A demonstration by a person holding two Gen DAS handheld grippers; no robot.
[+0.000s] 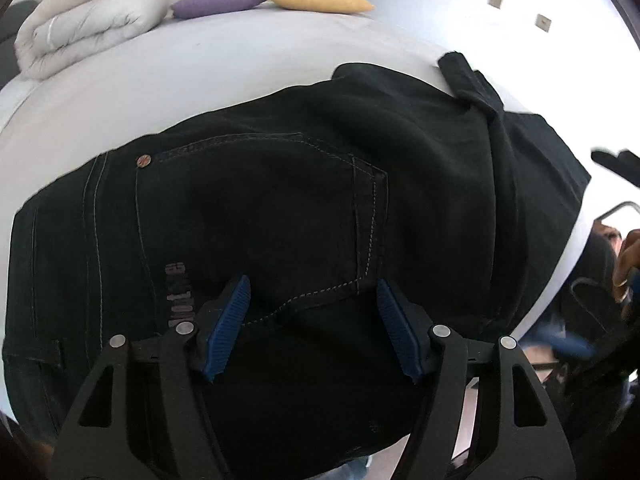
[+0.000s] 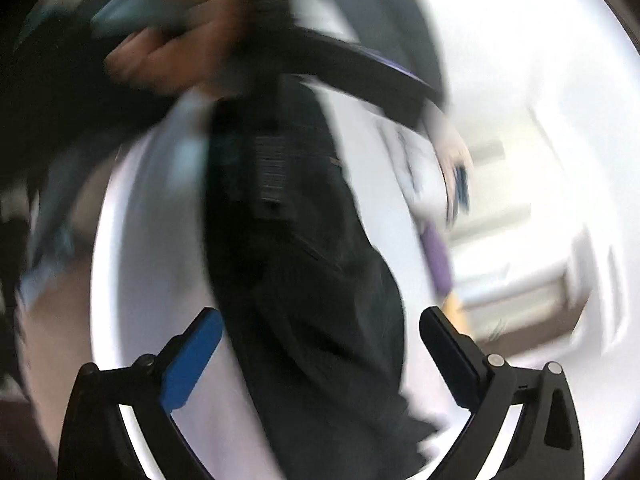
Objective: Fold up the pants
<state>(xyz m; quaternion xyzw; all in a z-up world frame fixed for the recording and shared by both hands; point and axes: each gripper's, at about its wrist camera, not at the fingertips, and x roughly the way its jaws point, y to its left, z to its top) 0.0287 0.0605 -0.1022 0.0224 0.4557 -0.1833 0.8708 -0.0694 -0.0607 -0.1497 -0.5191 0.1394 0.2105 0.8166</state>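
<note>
Your black jeans (image 1: 280, 208) lie on the white bed (image 1: 200, 68), filling the middle of the left wrist view, back pocket (image 1: 256, 216) up, waistband toward 9 o'clock. One leg seems doubled over the other, w/ a hem end (image 1: 468, 76) sticking out at 1 o'clock, so the lengthwise fold looks done; cross folds probably remain.

Your left gripper (image 1: 314, 312) hovers over the pocket's lower edge at 6 o'clock, jaws wide, holding nothing. Your right gripper (image 2: 320, 344) is also spread wide and empty; its view is badly blurred, the jeans a dark strip running 12 to 6.
</note>
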